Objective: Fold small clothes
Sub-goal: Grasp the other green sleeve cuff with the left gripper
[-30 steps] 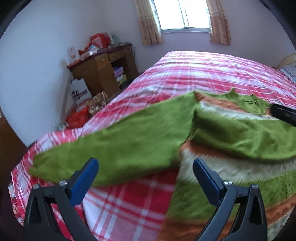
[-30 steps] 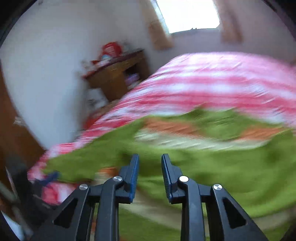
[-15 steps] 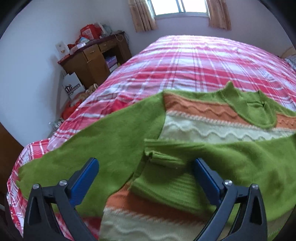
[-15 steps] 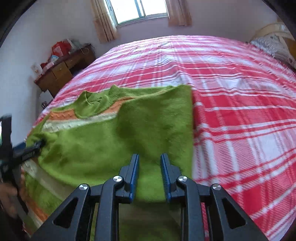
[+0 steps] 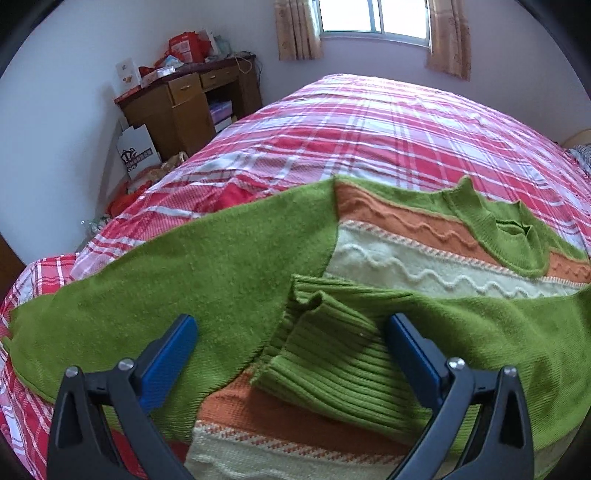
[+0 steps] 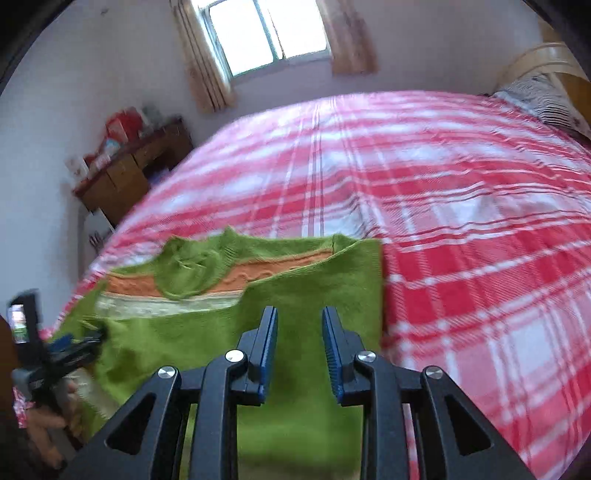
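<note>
white paper bag (image 5: 137,152) by the desk, dark print, unreadable

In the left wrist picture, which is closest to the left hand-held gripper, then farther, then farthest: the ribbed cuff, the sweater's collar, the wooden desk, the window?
From the left hand-held gripper:
1. Ribbed cuff, between its fingers.
2. Collar, up right on the sweater.
3. Wooden desk, off the bed, left.
4. Window, far wall.

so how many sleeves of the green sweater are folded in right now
1. One sleeve lies folded across the sweater body, its ribbed cuff between the left gripper's open jaws. The other sleeve lies spread out on the bedspread.
</note>
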Demonstrator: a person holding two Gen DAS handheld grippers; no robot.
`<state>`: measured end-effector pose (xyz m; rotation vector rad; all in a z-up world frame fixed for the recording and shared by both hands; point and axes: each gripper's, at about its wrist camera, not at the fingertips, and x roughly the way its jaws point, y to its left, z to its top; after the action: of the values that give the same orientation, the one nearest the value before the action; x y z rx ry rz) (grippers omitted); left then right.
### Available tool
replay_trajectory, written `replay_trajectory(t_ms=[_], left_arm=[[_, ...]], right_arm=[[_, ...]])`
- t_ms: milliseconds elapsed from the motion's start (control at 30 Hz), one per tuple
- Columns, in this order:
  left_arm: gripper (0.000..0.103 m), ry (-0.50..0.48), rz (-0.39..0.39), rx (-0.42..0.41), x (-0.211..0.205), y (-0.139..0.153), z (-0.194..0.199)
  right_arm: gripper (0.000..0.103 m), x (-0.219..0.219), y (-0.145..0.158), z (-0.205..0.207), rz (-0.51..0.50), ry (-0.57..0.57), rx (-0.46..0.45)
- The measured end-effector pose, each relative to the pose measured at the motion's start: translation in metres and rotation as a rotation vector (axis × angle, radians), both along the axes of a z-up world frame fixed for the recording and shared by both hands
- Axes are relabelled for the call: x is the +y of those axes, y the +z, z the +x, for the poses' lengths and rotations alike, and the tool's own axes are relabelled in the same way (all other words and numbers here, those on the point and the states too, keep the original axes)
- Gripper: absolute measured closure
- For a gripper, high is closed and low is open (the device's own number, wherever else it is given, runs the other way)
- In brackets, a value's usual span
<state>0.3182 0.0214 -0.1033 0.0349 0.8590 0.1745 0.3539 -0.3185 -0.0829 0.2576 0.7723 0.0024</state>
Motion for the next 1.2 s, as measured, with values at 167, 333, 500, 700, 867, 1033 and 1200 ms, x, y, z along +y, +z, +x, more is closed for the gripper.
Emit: replay_trajectory(t_ms=[167,333,500,700,867,1033,1200], left_arm=[[0.0,-0.005,-0.047,0.006,0.006,-0.001,0.003],[0.0,-0.003,-0.017,0.0,0.004,-0.001,0.002],[0.0,0.006,-0.02,-0.004,0.003,0.0,-0.003],[0.0,-0.013,-0.035,-0.022,0.021,0.014,-0.046],[0.0,0.138,-0.061,-0.115,0.086,0.041,-0.085],[0.0,0.475,-0.08,-0.202,0.188,0.064,-0.111],[0.002,0.721,-0.214,-0.184,0.276,0.051,-0.118]], right_arm=[[0.092,-0.024,-0.028,0.025,0.044,-0.079,0.049],[0.089,-0.011,-0.013,0.001,-0.03,-0.103,0.011],[0.089,0.034,-0.008,-0.045,-0.043,0.019,0.002],[0.089,0.047,-0.034,-0.059,-0.068,0.044,-0.017],[0.089,0.035,-0.037,-0.061,0.01,0.033,-0.038],[0.088,0.036,-0.037,-0.063,0.01,0.033,-0.042],[0.088,0.039,-0.036,-0.065,0.006,0.032,-0.044]])
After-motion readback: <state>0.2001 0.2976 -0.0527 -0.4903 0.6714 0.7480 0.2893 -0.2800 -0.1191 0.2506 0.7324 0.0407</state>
